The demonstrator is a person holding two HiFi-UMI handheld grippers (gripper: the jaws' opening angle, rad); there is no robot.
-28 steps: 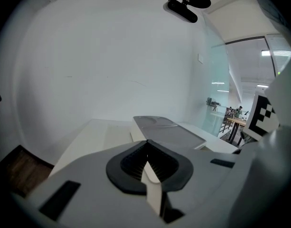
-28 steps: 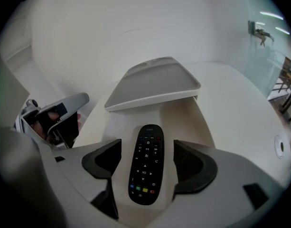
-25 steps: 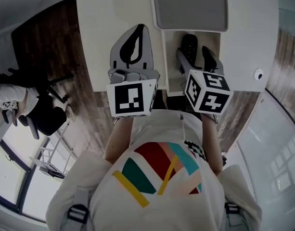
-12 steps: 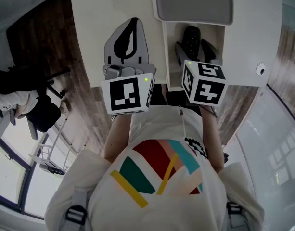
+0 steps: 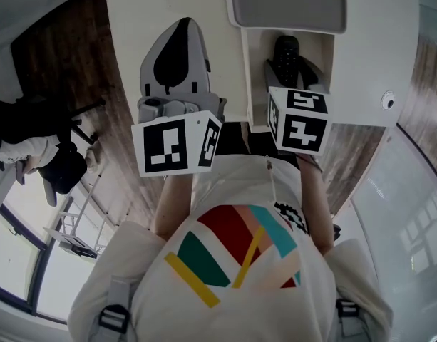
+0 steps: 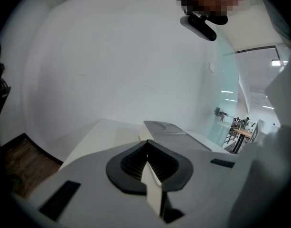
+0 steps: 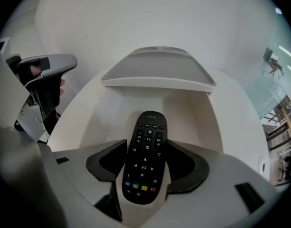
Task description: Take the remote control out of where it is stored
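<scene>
As I compare the head view with a second back, the right gripper has slid forward into the open compartment of the white cabinet. Its jaws, which stood apart short of the remote control, now flank the remote's lower half. The remote lies in the recess, its top end just below the grey lid. The left gripper has drifted left and up over the cabinet top, well apart from the compartment.

From the left gripper view, that left gripper has its jaws pressed together with nothing between them. Only the pale cabinet top and a blank wall lie ahead, so I count it out of this step.

On the right gripper view, the right gripper has both dark pads up against the sides of the remote control, button face up. I read that as clamped on the remote. The recess floor and grey lid sit behind it. I judge the grasp made and the lift-out not yet done; I cannot tell whether the remote has left the floor.
</scene>
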